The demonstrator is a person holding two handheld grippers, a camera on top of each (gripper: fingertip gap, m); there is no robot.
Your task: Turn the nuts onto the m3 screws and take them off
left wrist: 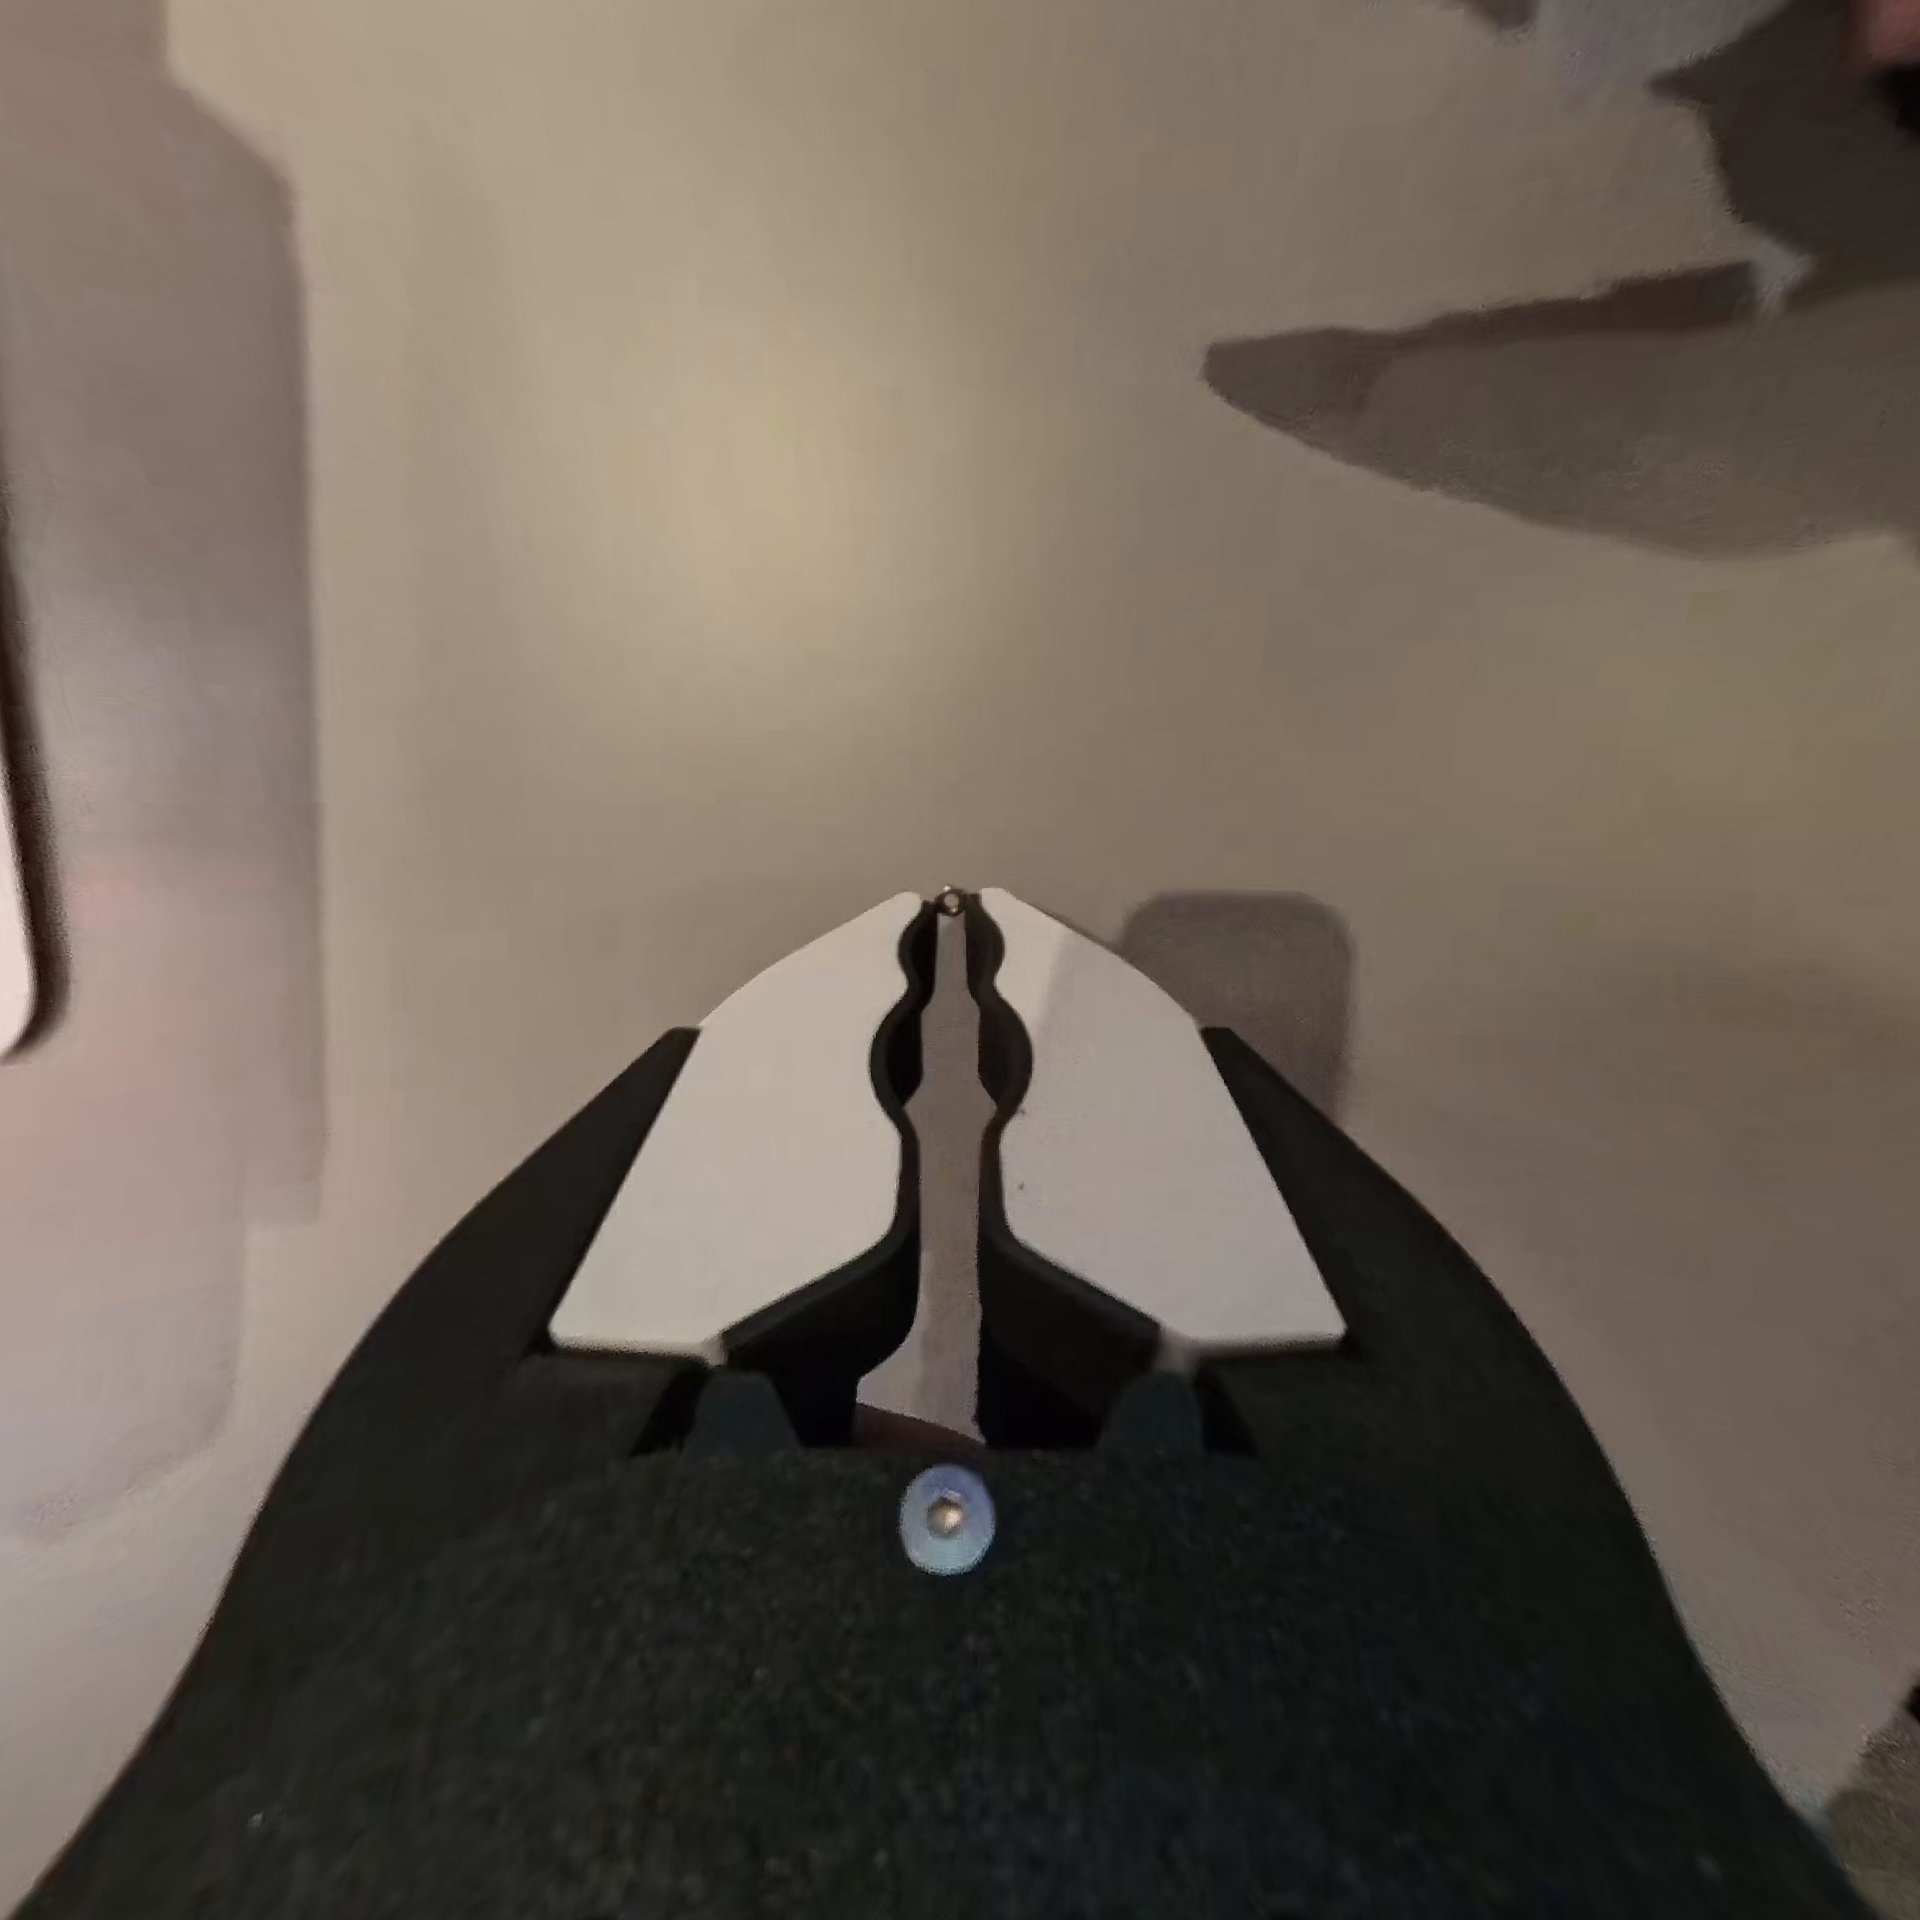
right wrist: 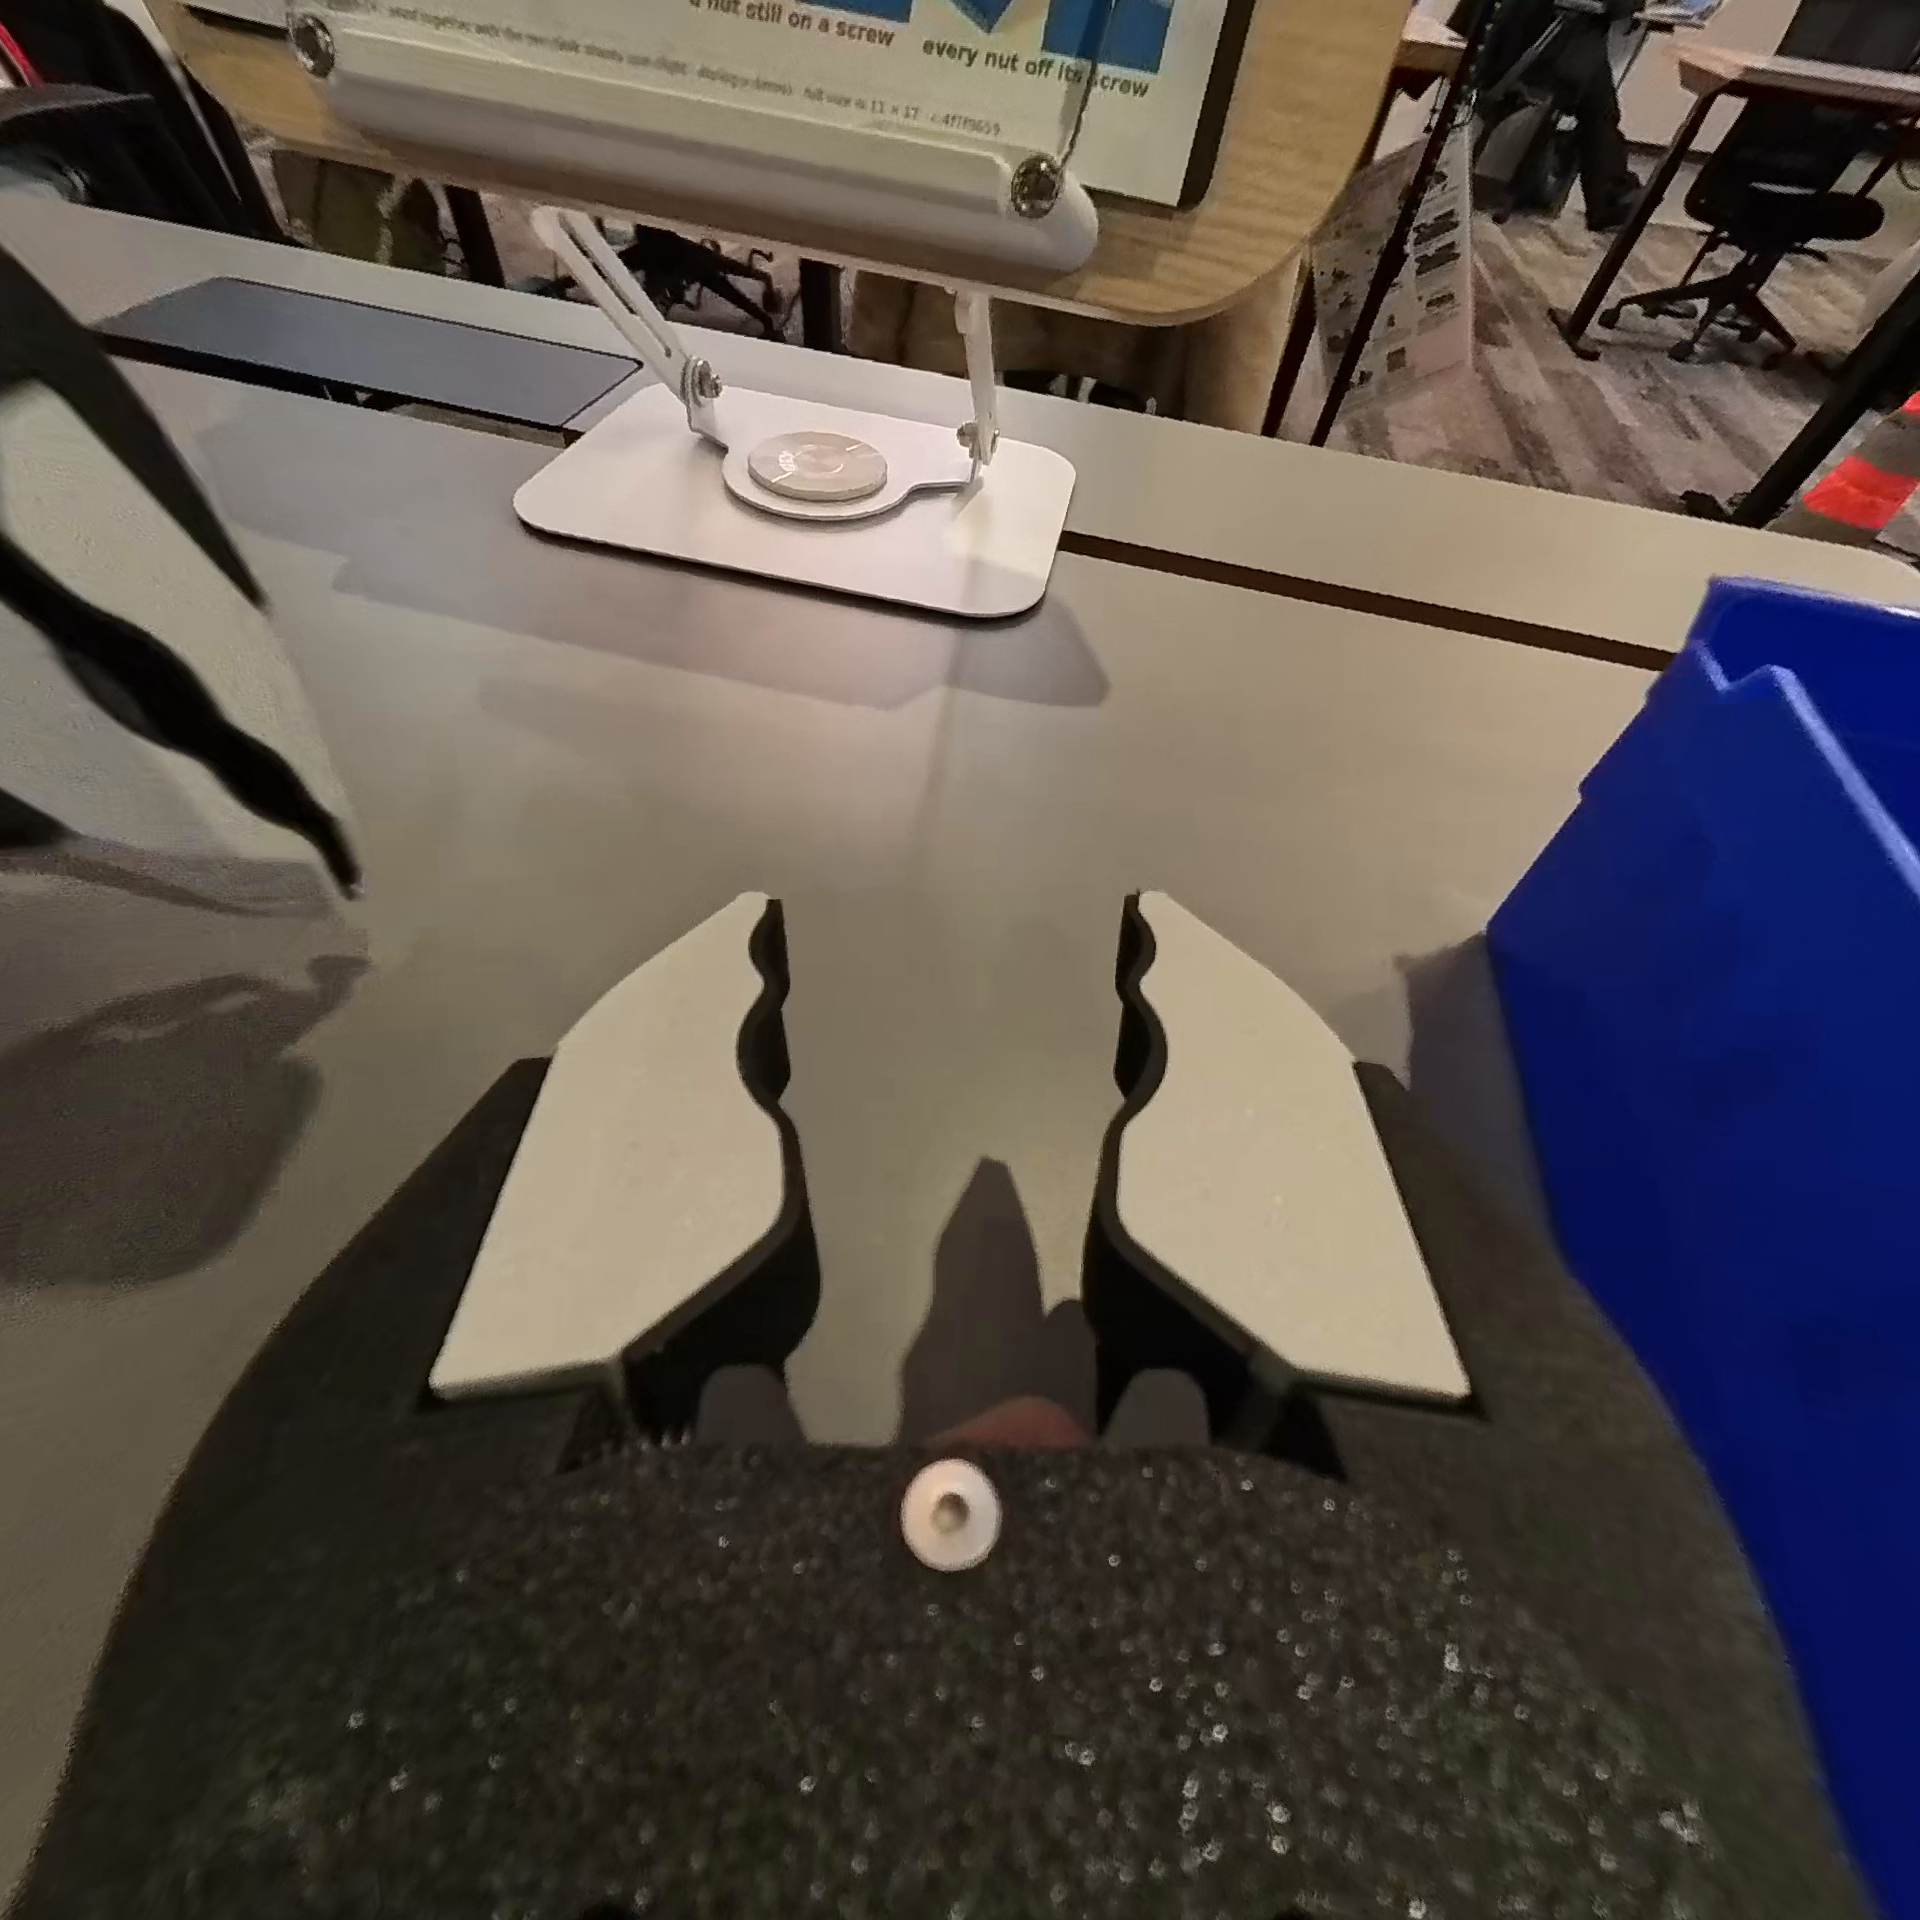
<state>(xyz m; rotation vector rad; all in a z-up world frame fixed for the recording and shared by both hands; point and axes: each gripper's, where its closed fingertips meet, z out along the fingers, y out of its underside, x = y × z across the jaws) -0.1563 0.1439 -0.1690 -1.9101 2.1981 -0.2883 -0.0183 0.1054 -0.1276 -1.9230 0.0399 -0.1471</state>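
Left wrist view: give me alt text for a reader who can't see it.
The left tongs are closed on a tiny dark metal piece, probably a nut, pinched at the very tips above a plain, blurred beige tabletop. A blurred grey shape crosses the upper right; what it is cannot be told.

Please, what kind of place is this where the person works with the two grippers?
Probably an office or lab workspace. The right wrist view shows a grey table with a white stand holding an instruction sheet, a blue bin, and an office chair on carpet behind.
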